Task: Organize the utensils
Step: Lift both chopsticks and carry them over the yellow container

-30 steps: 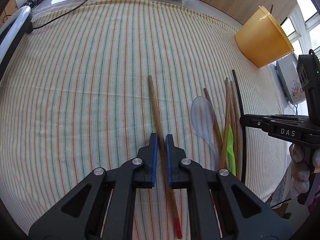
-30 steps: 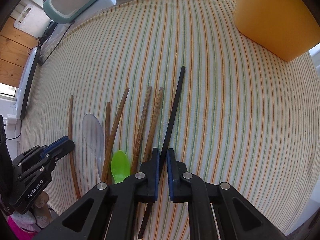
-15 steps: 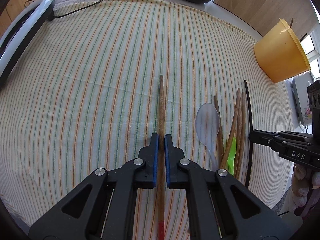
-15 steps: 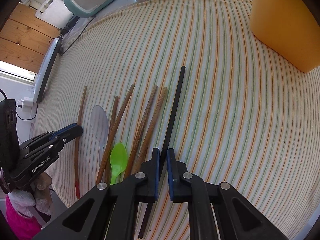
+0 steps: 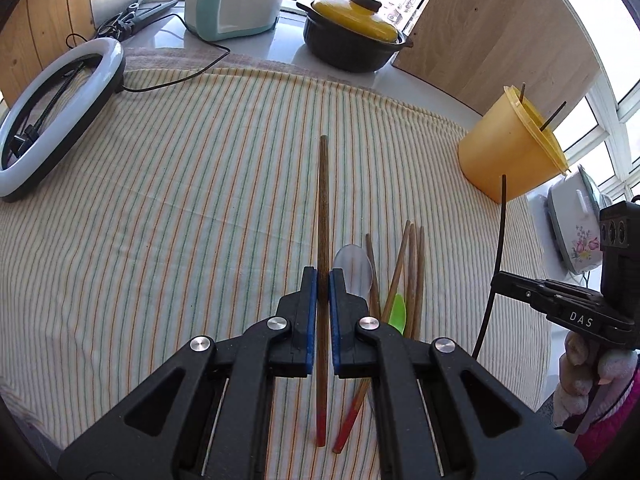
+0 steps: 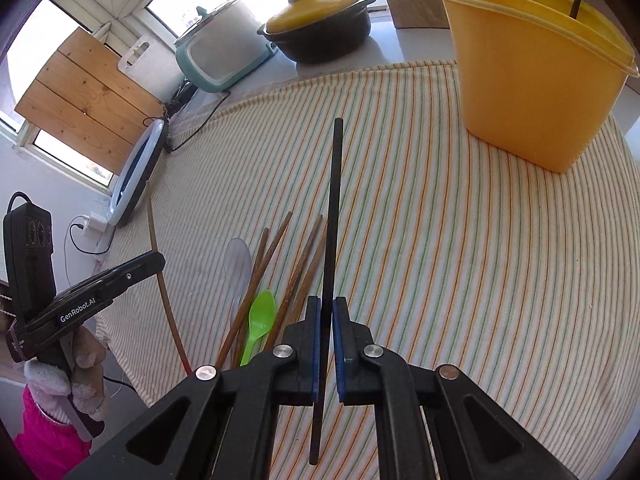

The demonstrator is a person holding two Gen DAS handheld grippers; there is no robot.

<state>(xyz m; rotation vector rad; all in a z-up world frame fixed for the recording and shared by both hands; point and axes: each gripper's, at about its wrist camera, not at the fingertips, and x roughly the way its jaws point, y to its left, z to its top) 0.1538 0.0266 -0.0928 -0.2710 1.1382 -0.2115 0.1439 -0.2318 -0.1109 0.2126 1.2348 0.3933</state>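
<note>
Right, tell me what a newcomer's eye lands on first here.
Each pair of tongs grips one chopstick above the striped cloth: the left tongs a brown chopstick, the right tongs a black chopstick. A yellow tub stands far right, with sticks already inside.

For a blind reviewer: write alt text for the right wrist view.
The right gripper is shut on a black chopstick above a striped cloth. Wooden chopsticks, a green spoon and a clear spoon lie to its left; a yellow tub stands far right.
</note>
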